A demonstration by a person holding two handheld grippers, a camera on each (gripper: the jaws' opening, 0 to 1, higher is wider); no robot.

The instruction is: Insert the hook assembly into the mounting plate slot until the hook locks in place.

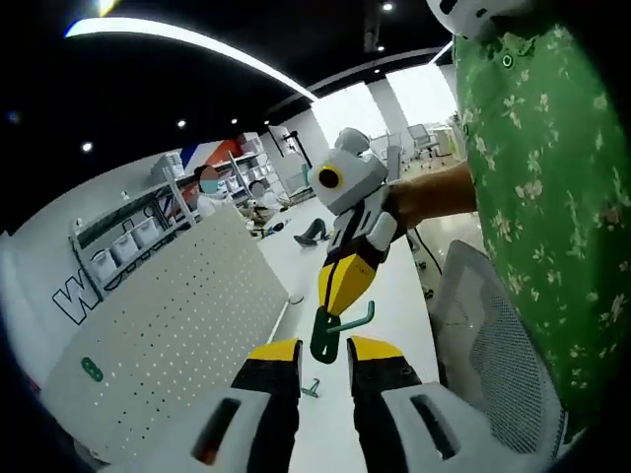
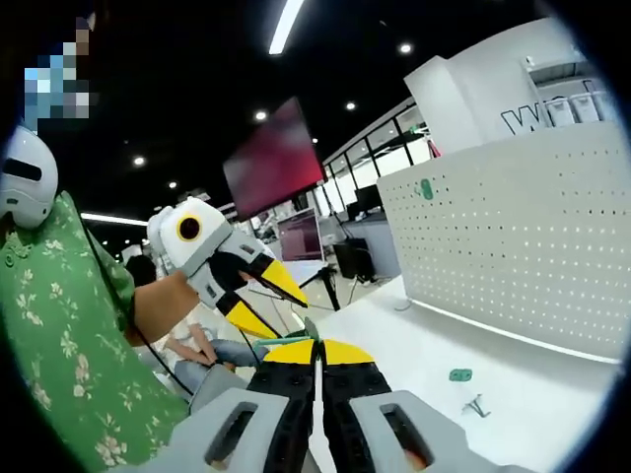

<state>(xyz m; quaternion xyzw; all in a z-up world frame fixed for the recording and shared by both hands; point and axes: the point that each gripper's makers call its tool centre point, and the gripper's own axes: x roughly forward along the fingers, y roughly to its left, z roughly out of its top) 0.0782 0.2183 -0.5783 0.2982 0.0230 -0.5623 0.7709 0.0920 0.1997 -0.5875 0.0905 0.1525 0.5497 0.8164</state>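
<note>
In the left gripper view we see our left gripper [image 1: 323, 348] closest to us. Its 2 yellow tips stand a little apart, with nothing between them. Just past those tips hangs the green hook [image 1: 335, 327]. The right gripper [image 1: 347, 281] comes down from above and its yellow tips pinch the top of the hook. A hand [image 1: 419, 197] and a person in a green flowered shirt [image 1: 537, 177] are behind that gripper. On the white table [image 1: 389, 296], near the left gripper, lies 1 small green part [image 1: 311, 389]. Farther along the table stands the white peg board [image 1: 168, 340], full of little holes. 1 green piece [image 1: 91, 370] sits low on it.

In the right gripper view our right gripper [image 2: 317, 347] has its 2 yellow tips pressed together. A thin green bit [image 2: 281, 340] sticks out beside them. Just behind it the left gripper [image 2: 264, 301] points its tips wide apart. On the table [image 2: 513, 394], between us and the peg board [image 2: 513, 227], lie 2 small parts [image 2: 460, 374]. A green piece [image 2: 426, 188] sits high on the board.
</note>
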